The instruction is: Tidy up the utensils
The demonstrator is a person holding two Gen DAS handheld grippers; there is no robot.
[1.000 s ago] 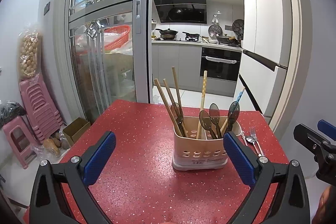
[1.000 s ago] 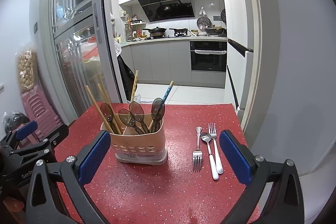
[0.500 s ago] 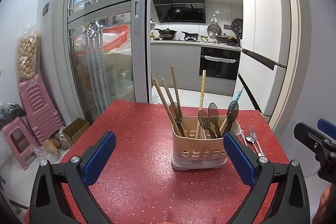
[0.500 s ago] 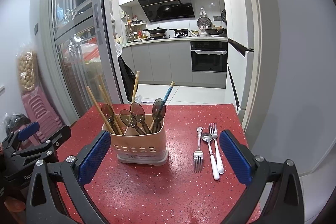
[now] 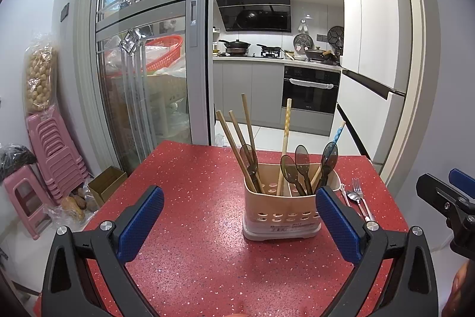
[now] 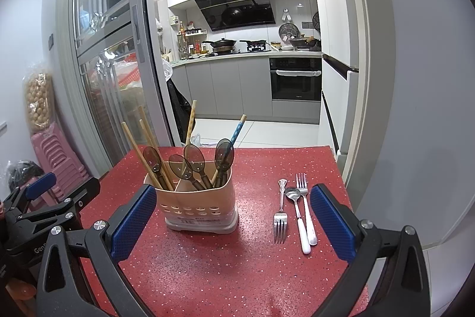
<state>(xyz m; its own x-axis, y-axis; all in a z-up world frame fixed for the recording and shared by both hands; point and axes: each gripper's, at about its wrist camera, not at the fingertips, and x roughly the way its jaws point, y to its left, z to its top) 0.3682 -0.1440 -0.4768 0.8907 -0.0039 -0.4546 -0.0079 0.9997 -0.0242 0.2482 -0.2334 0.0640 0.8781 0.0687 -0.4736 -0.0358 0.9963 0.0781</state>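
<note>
Brown spoons and chopsticks are being held upright in the beige caddy (image 6: 199, 207) on the red speckled surface (image 6: 237, 272), both claws (image 5: 239, 223) (image 6: 233, 223) being kept released

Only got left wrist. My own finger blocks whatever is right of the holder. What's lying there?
Observer: Right wrist shows three pieces flat on the table: an all-metal fork, a white-handled spoon and a white-handled fork.
Operator: I only see an edge of the right gripper. State?
Observer: The right gripper is wide open, with nothing held between its fingers.
</note>
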